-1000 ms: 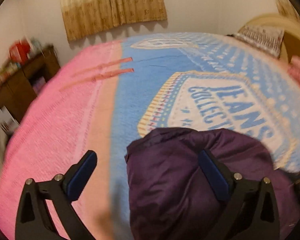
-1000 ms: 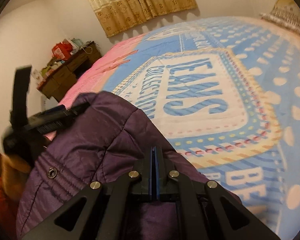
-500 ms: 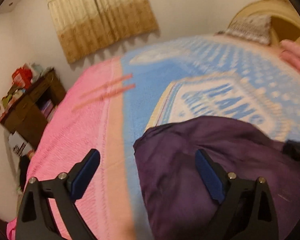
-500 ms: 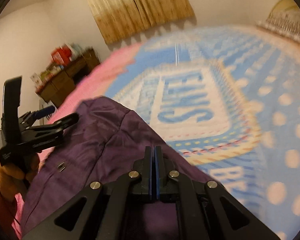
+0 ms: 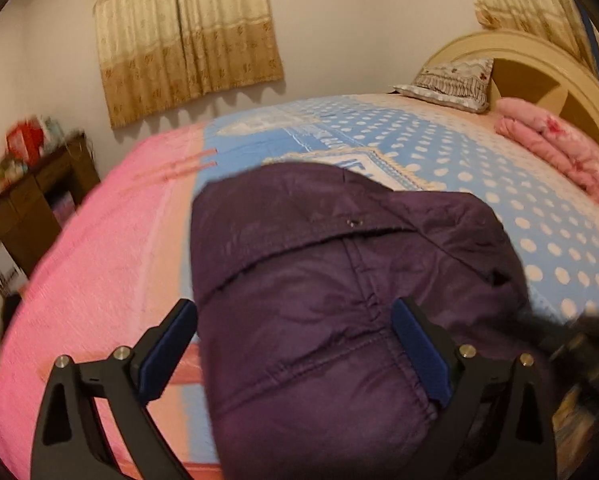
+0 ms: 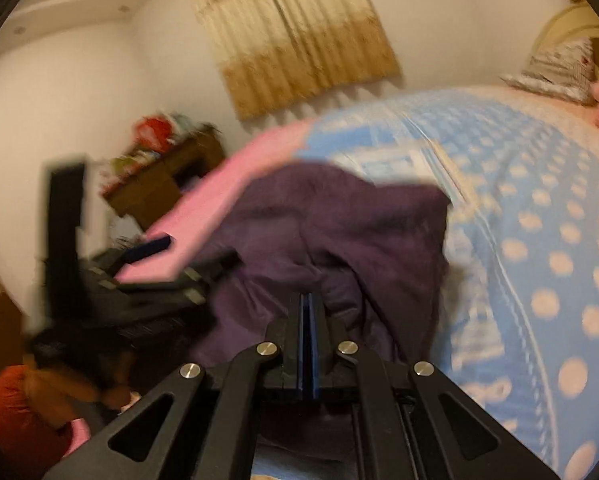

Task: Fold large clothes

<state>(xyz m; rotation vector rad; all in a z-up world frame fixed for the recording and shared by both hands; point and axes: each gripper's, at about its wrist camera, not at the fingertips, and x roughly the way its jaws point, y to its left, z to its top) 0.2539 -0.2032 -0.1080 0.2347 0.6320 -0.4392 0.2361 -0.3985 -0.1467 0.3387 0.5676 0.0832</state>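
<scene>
A purple quilted jacket (image 5: 331, 304) lay bunched on the bed (image 5: 479, 168), over its blue dotted cover. The left hand-held gripper (image 5: 295, 344) stood wide, its blue pads (image 5: 419, 352) flanking the jacket's hem. The right hand-held gripper (image 6: 308, 340) was clamped narrow, pads together, with jacket fabric bunched at its tips.

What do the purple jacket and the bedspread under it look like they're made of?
Purple jacket: likely a smooth synthetic shell with padding, judging by its slight sheen, puffed quilted panels, stitched seams and a metal snap. Bedspread: seems a soft, matte printed fleece or woven blanket; blur leaves the weave unclear.
</scene>
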